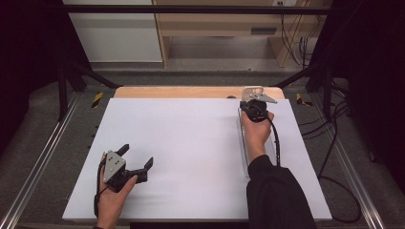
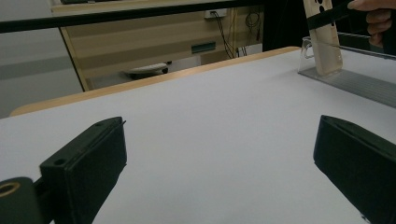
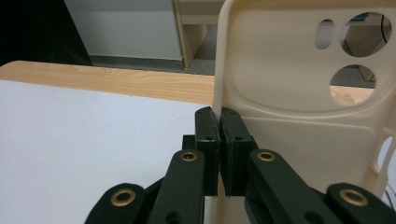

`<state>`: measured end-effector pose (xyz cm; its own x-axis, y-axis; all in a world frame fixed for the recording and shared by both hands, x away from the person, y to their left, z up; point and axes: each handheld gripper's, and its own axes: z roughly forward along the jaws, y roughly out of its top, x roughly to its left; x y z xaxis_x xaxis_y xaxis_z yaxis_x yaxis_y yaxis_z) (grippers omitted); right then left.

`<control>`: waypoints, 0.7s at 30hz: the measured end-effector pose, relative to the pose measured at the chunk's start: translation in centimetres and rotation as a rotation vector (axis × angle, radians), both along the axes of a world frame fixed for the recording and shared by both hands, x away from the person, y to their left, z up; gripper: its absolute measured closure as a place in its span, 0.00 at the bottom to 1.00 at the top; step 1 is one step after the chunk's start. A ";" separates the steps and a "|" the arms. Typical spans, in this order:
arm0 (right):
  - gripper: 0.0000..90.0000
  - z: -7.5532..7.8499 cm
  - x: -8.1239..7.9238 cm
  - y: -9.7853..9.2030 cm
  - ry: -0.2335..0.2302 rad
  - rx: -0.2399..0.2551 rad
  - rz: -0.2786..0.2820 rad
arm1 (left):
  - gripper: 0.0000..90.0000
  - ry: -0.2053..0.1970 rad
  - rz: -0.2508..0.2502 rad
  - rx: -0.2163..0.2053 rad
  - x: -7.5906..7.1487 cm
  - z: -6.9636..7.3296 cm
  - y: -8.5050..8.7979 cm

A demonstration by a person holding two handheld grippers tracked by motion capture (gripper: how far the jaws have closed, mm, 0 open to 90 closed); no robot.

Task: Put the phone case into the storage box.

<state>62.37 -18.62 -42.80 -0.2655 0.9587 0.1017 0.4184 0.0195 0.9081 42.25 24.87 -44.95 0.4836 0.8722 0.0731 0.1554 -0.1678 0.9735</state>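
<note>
White table [image 1: 191, 157]: lying under everything. Clear tray [image 2: 355, 81]: sitting at the table's far right. Cream phone case [image 3: 299, 98]: standing upright over the tray, right gripper [image 3: 219, 140] clamping its edge. Left gripper [image 1: 136, 160]: resting near-left, jaws spread, holding nothing.

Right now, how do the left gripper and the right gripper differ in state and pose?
The left gripper has its jaws spread wide with nothing between them; the right gripper is shut on the edge of a cream phone case. The left rests low near the table's front edge; the right is at the far edge. Both have black jaws.
</note>
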 end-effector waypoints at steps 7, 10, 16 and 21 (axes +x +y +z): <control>0.97 -0.1 0.1 0.0 0.000 0.003 -0.002 | 0.03 0.001 -0.002 0.002 0.0 0.0 0.0; 0.97 -0.1 0.1 0.1 -0.001 0.005 -0.005 | 0.03 0.001 -0.002 0.002 0.0 0.0 0.0; 0.97 -0.2 0.1 0.1 -0.001 0.007 -0.002 | 0.03 0.000 -0.002 0.001 0.0 0.0 0.0; 0.97 -0.2 0.2 0.2 -0.002 0.007 -0.003 | 0.03 0.000 -0.001 0.001 0.0 0.0 0.0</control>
<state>62.54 -18.47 -43.04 -0.2628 0.9588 0.1082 0.4163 0.0115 0.9091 42.26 24.87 -44.95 0.4849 0.8714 0.0738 0.1548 -0.1686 0.9734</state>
